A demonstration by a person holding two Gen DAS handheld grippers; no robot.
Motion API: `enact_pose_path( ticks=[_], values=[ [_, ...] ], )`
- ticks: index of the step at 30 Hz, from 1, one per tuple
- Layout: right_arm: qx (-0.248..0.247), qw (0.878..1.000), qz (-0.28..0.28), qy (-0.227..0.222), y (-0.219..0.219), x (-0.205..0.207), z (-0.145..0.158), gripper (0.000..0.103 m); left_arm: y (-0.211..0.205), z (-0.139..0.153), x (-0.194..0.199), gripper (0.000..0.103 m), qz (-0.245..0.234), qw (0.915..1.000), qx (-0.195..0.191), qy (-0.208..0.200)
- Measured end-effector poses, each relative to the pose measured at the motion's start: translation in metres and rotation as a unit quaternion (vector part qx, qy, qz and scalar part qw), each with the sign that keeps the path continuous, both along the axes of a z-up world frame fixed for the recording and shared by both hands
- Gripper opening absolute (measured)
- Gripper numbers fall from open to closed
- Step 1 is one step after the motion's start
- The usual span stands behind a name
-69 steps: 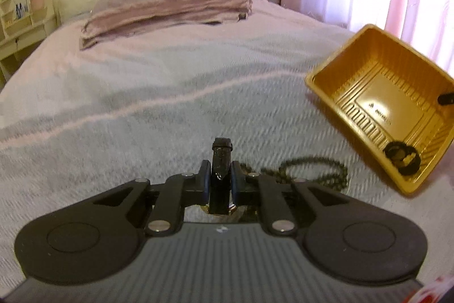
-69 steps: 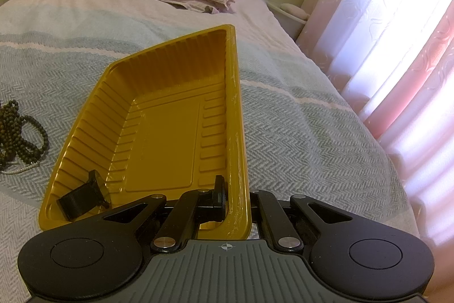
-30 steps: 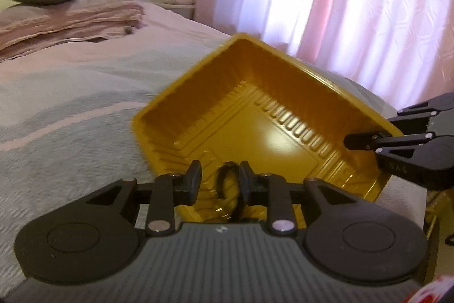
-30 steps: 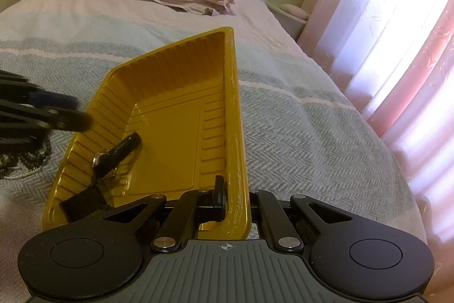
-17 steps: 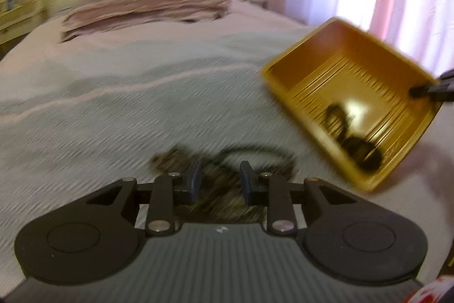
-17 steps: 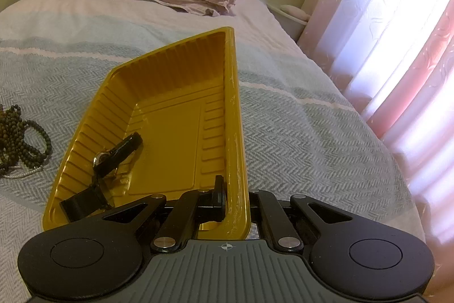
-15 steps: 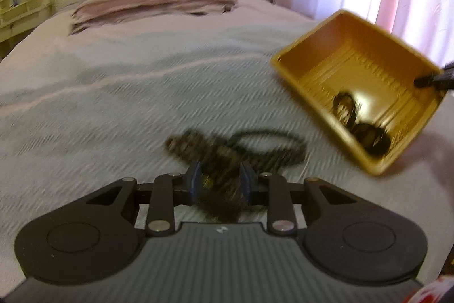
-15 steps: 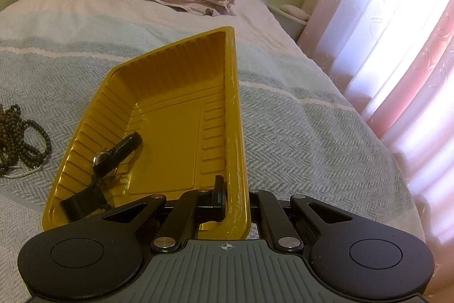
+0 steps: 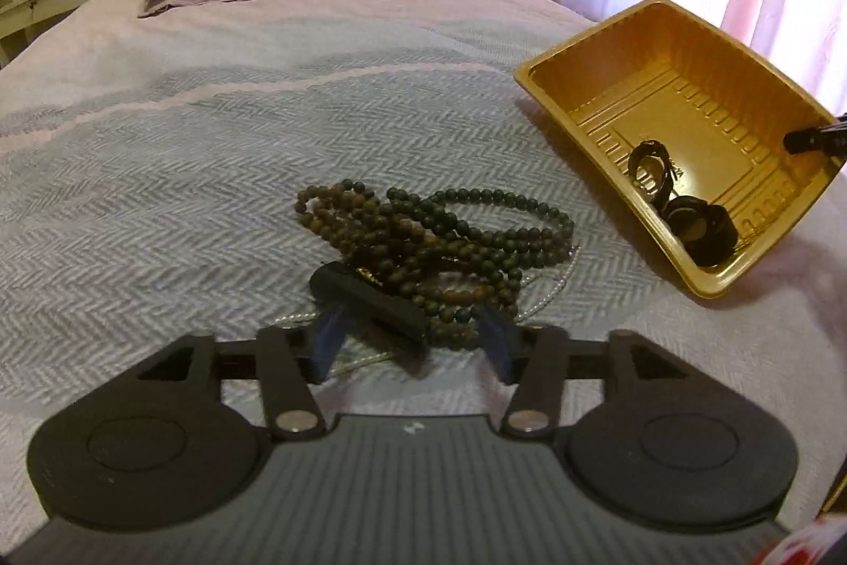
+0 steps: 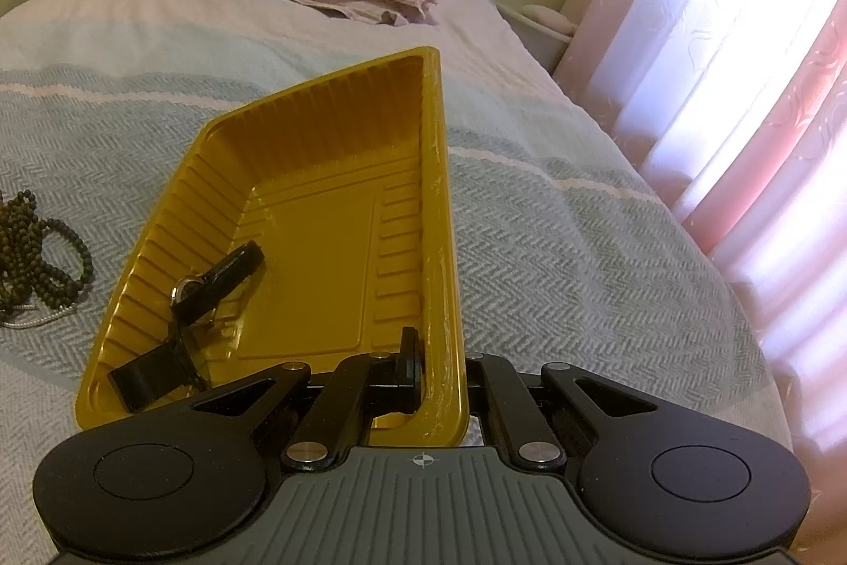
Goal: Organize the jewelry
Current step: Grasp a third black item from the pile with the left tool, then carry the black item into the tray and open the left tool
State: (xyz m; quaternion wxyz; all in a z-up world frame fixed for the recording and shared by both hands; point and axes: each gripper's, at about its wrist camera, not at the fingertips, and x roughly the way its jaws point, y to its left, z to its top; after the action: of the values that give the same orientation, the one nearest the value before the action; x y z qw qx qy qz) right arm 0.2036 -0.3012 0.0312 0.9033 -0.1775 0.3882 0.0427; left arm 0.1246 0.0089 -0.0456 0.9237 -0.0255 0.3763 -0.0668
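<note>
Left gripper (image 9: 410, 342) opening around black strap (image 9: 370, 300) beside bead necklaces (image 9: 439, 242): close squarely. Right gripper (image 10: 442, 379) pinching yellow tray (image 10: 439, 194) rim: hold steady.

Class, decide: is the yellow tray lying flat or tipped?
Tipped: the right gripper clamps the yellow tray by one raised wall.

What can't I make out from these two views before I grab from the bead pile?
- Left wrist: left tongs, opening, have motion-blurred tips; contact with the black strap unclear.
- Left wrist: silver chain mostly under the bead necklaces.
- Right wrist: pile cut by left edge.
- Right wrist: right tongs' outer pad behind the yellow tray wall.
</note>
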Motion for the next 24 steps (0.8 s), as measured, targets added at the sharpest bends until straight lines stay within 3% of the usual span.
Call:
enact_pose_path(
  ticks=[3, 8, 11, 16, 18, 24],
  values=[
    [0.001, 1.000, 0.000, 0.000, 0.000, 0.000, 0.000, 0.003, -0.005, -0.006, 0.006, 0.056, 0.007, 0.9995, 0.030, 0.002],
    [0.001, 1.000, 0.000, 0.000, 0.000, 0.000, -0.001, 0.003, 0.010, -0.006, 0.003, 0.047, 0.026, 0.9991, 0.033, 0.005],
    [0.001, 1.000, -0.001, 0.000, -0.001, 0.001, -0.001, 0.003, 0.019, -0.006, 0.004, 0.035, 0.035, 0.9987, 0.034, 0.011],
    [0.001, 1.000, -0.001, 0.002, -0.003, 0.000, -0.002, 0.003, 0.025, -0.013, 0.011, 0.028, 0.041, 0.9982, 0.037, 0.024],
    [0.001, 1.000, -0.002, 0.002, -0.003, 0.001, -0.002, 0.003, 0.025, -0.015, 0.013, 0.019, 0.038, 0.9982, 0.040, 0.027],
    [-0.001, 1.000, -0.002, 0.001, -0.001, 0.001, -0.003, 0.003, 0.030, -0.007, 0.007, 0.019, 0.038, 0.9984, 0.036, 0.019]
  ],
)
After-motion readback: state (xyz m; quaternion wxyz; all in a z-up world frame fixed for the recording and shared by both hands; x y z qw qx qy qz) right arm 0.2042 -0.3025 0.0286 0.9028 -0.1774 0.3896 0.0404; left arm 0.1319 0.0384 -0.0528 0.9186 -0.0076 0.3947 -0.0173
